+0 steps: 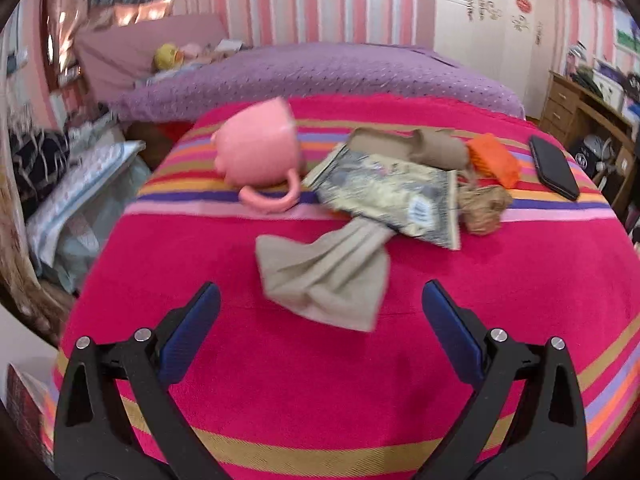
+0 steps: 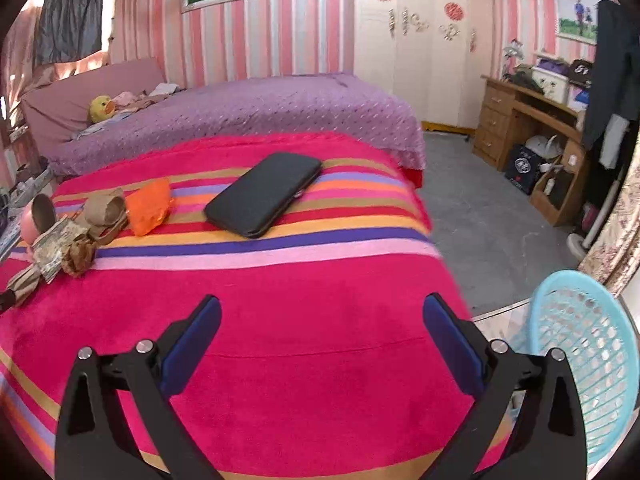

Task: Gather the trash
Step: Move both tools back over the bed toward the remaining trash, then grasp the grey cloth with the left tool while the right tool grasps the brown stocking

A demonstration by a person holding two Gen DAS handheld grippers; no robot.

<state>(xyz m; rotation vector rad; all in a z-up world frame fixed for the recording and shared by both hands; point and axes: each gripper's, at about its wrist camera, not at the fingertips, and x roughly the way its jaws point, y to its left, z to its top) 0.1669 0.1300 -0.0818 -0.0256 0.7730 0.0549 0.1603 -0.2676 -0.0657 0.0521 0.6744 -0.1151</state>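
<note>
On the pink striped cloth (image 1: 320, 380) lies a heap of trash: a beige cloth (image 1: 324, 276), a printed foil wrapper (image 1: 392, 196), a flattened cardboard tube (image 1: 424, 148), an orange wrapper (image 1: 494, 160) and a brown crumpled paper (image 1: 484, 208). My left gripper (image 1: 320, 300) is open and empty, just short of the beige cloth. My right gripper (image 2: 320, 316) is open and empty above bare cloth. The trash heap lies far to its left, with the orange wrapper (image 2: 150, 206) and the cardboard tube (image 2: 106, 210) in sight. A light blue mesh basket (image 2: 588, 364) stands at the lower right.
A pink mug (image 1: 260, 152) lies on its side left of the trash. A black phone (image 2: 264, 194) lies on the striped cloth, also in the left wrist view (image 1: 554, 168). A purple bed (image 2: 248, 116) is behind. A wooden desk (image 2: 532, 120) stands at the right.
</note>
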